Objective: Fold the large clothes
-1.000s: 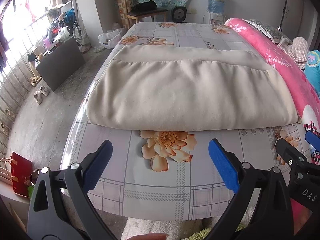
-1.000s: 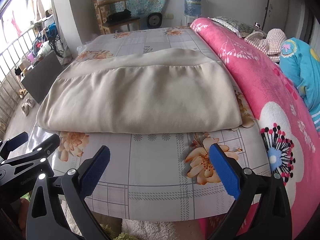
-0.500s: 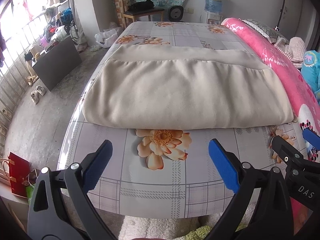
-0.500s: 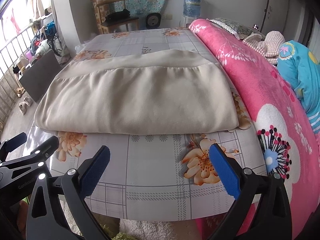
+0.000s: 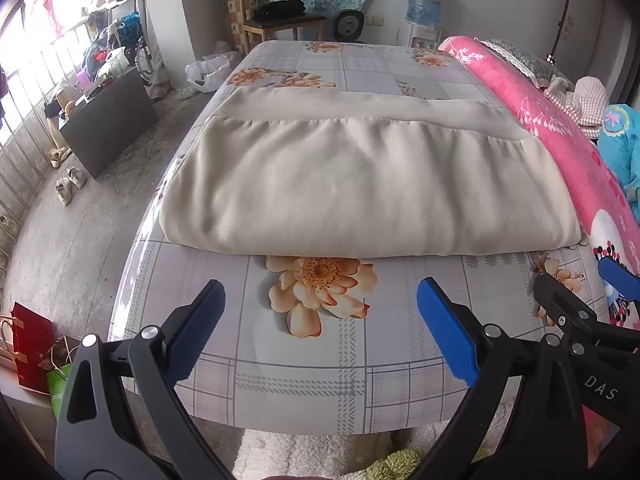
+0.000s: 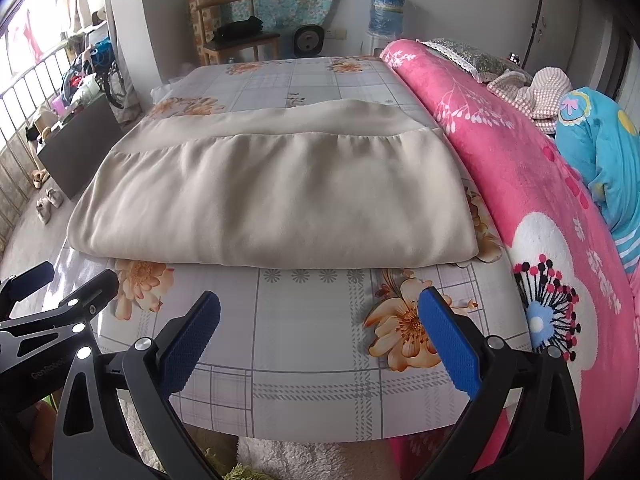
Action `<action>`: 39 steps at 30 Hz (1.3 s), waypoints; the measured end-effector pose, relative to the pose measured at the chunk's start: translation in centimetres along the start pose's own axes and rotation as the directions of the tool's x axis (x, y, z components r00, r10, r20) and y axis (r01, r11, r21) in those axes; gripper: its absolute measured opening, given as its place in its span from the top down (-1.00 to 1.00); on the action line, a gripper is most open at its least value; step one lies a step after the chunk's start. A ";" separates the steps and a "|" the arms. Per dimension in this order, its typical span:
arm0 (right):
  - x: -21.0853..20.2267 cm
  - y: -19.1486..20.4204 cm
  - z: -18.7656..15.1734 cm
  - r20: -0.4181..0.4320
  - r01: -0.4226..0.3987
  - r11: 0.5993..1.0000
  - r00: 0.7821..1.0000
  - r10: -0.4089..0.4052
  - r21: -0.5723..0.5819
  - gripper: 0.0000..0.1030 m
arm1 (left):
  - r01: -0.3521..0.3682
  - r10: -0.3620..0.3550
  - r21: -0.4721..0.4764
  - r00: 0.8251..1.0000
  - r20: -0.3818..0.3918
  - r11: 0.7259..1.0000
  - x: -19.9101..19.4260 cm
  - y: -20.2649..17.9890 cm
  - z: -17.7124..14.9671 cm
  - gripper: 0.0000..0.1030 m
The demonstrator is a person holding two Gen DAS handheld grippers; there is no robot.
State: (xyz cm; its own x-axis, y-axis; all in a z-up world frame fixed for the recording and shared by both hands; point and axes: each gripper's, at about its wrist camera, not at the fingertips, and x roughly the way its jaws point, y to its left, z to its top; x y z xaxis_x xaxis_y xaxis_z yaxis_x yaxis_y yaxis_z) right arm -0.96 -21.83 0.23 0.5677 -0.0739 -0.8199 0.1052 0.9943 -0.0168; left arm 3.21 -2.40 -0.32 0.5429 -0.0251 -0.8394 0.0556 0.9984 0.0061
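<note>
A large beige garment (image 5: 360, 176) (image 6: 276, 200) lies folded flat on the floral bed sheet (image 5: 312, 356) (image 6: 312, 344), its folded edge facing me and a plain band along its far side. My left gripper (image 5: 320, 312) is open above the sheet, short of the garment's near edge, holding nothing. My right gripper (image 6: 320, 320) is open too, empty, over the sheet near the bed's foot. Each gripper shows in the other's view: the right one (image 5: 588, 304) at the right edge, the left one (image 6: 60, 284) at the left edge.
A pink flowered blanket (image 6: 532, 184) runs along the bed's right side, with a blue garment (image 6: 600, 152) and a knitted piece (image 6: 536, 92) on it. A dark box (image 5: 108, 124), shoes (image 5: 70, 184) and a red bag (image 5: 32, 348) are on the floor at left. A white rug (image 5: 320, 456) lies below.
Both grippers have drifted slightly, so the bed and garment appear a little nearer and lower in view. The garment has not moved. Both grippers stay open.
</note>
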 end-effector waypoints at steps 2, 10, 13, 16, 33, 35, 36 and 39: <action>0.0 0.0 0.0 0.000 0.000 1.000 1.000 0.000 0.000 -0.88 | 0.002 -0.002 -0.001 1.000 -0.001 1.000 -0.1 0.0 0.0 -0.81; 0.0 0.0 0.0 0.001 0.004 1.000 1.000 -0.004 -0.002 -0.88 | 0.012 -0.012 -0.004 1.000 -0.005 1.000 -0.2 -0.2 0.0 -0.81; 0.0 0.0 0.1 0.000 0.003 1.000 1.000 -0.003 -0.002 -0.88 | 0.014 -0.014 -0.005 1.000 -0.006 1.000 -0.1 -0.1 0.0 -0.81; 0.0 0.0 0.1 0.002 0.003 1.000 1.000 -0.003 -0.002 -0.88 | 0.014 -0.014 -0.005 1.000 -0.007 1.000 -0.1 -0.1 0.0 -0.81; 0.0 -0.2 0.2 -0.006 0.010 1.000 1.000 -0.010 0.003 -0.88 | 0.017 -0.017 -0.004 1.000 -0.016 1.000 0.3 -0.3 -0.3 -0.81; 0.0 -0.2 0.2 -0.008 0.011 1.000 1.000 -0.011 0.002 -0.88 | 0.017 -0.017 -0.005 1.000 -0.016 1.000 0.3 -0.3 -0.3 -0.81; 0.1 -0.2 0.2 -0.009 0.011 1.000 1.000 -0.011 0.002 -0.88 | 0.017 -0.017 -0.005 1.000 -0.017 1.000 0.3 -0.3 -0.3 -0.81; 0.1 -0.2 0.2 -0.009 0.011 1.000 1.000 -0.011 0.001 -0.88 | 0.017 -0.017 -0.006 1.000 -0.018 1.000 0.4 -0.3 -0.3 -0.81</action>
State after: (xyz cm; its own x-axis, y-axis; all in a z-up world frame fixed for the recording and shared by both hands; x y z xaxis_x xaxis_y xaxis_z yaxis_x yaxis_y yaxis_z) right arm -0.77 -22.04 0.26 0.5591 -0.0845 -0.8248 0.1124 0.9933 -0.0255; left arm 3.14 -2.65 -0.84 0.5271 -0.0414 -0.8488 0.0599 0.9981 -0.0115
